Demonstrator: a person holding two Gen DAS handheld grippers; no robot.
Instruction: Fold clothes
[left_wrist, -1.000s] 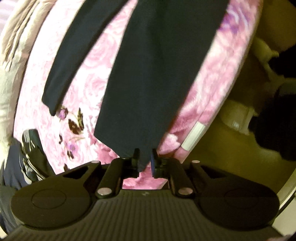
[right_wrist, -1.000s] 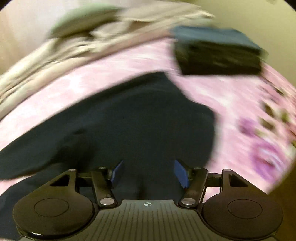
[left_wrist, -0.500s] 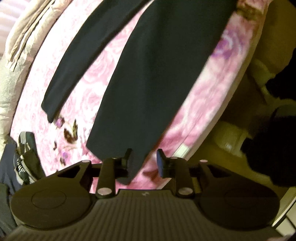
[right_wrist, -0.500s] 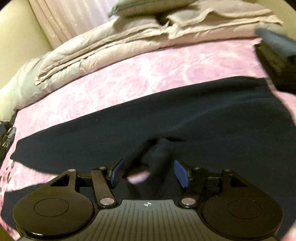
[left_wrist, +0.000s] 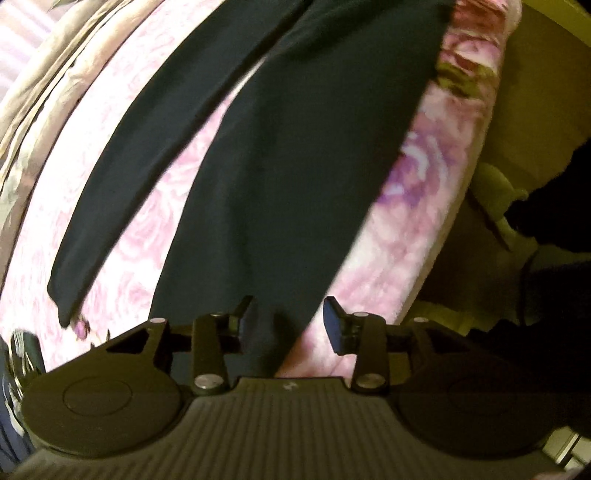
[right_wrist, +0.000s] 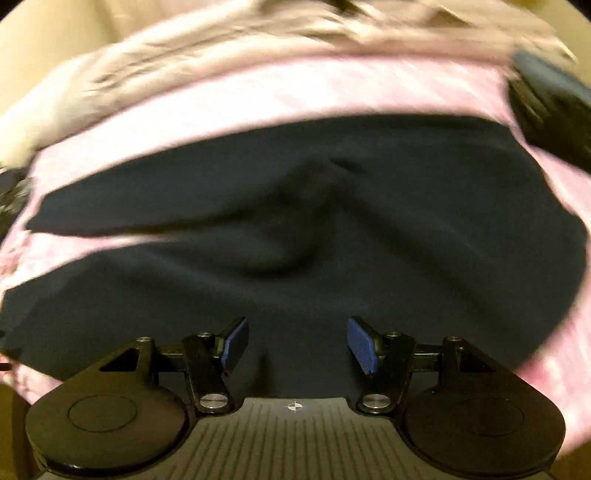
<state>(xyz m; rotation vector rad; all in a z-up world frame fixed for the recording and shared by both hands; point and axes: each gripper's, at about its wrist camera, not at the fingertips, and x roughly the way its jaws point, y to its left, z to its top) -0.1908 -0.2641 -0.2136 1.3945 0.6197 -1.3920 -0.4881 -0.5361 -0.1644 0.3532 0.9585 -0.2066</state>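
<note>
A pair of dark navy trousers (left_wrist: 280, 177) lies spread on a pink floral bedspread (left_wrist: 155, 221). In the left wrist view the two legs run up and away, one leg's end just in front of my left gripper (left_wrist: 286, 321), which is open and empty. In the right wrist view the trousers (right_wrist: 332, 236) lie across the frame, rumpled in the middle. My right gripper (right_wrist: 295, 343) is open and empty, just above the cloth near its waist end.
A beige quilt (right_wrist: 258, 48) is heaped along the far side of the bed. A dark folded stack (right_wrist: 554, 110) sits at the right. The bed's edge (left_wrist: 436, 229) drops to the floor on the right in the left wrist view.
My left gripper let go of the trouser leg end and opened wide. My right gripper stayed open and swung over the trousers, the view now blurred.
</note>
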